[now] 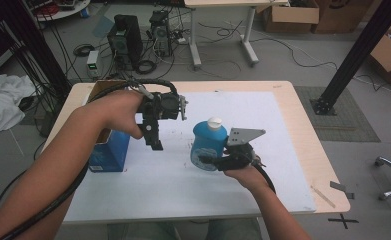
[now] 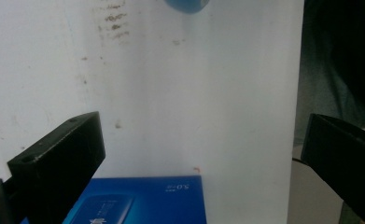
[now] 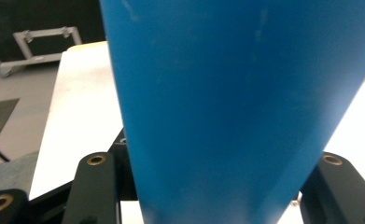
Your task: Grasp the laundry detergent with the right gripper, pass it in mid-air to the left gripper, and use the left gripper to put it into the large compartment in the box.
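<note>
We start on the left, where our left gripper (image 1: 155, 134) hangs in the air beside the blue bottle (image 1: 208, 146), pointing down. Its jaws stand wide apart and nothing is between them. Just under it sits a blue box (image 1: 108, 151) on the white mat (image 1: 263, 150). In the left gripper view we see the box top (image 2: 138, 203) low down and the bottom of the bottle (image 2: 187, 5) far up.

Next comes the bottle itself. It has a white cap (image 1: 214, 122) and seems to hang a little above the mat, tilted, to the right of the box.

On the bottle's right is our right gripper (image 1: 208, 161). Its jaws are clamped on the lower part of the bottle (image 3: 236, 107), one on each side.

We think the step now is carrying the bottle. Next we need to keep a firm squeeze so it does not slip. The empty left gripper may need to reach for the cap or steady the box.
</note>
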Tool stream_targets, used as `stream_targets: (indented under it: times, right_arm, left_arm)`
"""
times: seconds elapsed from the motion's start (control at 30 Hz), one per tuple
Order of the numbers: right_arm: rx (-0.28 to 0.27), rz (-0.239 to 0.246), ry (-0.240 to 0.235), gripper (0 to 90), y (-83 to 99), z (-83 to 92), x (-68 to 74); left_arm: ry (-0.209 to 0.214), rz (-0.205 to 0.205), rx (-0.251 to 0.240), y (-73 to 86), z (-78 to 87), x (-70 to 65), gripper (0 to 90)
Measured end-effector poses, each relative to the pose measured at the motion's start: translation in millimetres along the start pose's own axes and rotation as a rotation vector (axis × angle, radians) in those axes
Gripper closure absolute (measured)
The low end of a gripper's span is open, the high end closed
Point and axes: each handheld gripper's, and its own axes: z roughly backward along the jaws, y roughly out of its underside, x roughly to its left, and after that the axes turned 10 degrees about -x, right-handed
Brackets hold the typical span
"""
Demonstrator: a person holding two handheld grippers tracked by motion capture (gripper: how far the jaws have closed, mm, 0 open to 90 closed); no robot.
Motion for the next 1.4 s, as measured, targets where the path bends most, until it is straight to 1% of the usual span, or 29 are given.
stream_targets:
  times: [0.1,0.27,0.47,0.57,0.73,0.9,1.1,1.2,1.4]
  right_arm:
    - [0.001,0.012,-0.043,42.9,-2.7,-9.0,0.5]
    - [0.006,0.026,-0.102,42.9,-7.0,-24.3,3.4]
    - [0.009,0.058,-0.143,43.0,-13.5,-41.5,9.7]
    - [0.006,0.06,-0.154,43.0,-15.7,-46.1,10.9]
    - [0.009,0.088,-0.179,43.2,-21.1,-56.8,16.6]
    - [0.004,0.086,-0.198,43.2,-24.0,-63.6,20.1]
    - [0.0,0.09,-0.203,43.2,-25.1,-66.6,20.9]
    - [0.001,0.09,-0.205,43.2,-25.4,-67.0,21.1]
    - [0.004,0.086,-0.205,43.3,-26.1,-67.9,20.6]
  left_arm:
    - [0.006,-0.008,0.007,-4.2,0.1,-3.4,0.1]
    - [0.013,-0.022,0.005,-13.4,-2.3,-8.3,0.1]
    - [0.012,-0.039,0.008,-24.1,-3.5,-10.7,0.1]
    - [0.011,-0.044,0.006,-28.2,-3.8,-12.0,0.1]
    - [0.015,-0.053,0.019,-34.1,-4.6,-13.5,0.1]
    - [0.012,-0.057,0.026,-37.4,-5.9,-15.8,0.1]
    - [0.007,-0.062,0.037,-38.1,-7.2,-17.0,0.2]
    - [0.005,-0.055,0.039,-38.3,-8.4,-17.6,0.4]
    - [0.013,-0.063,0.054,-39.7,-11.1,-17.6,2.0]
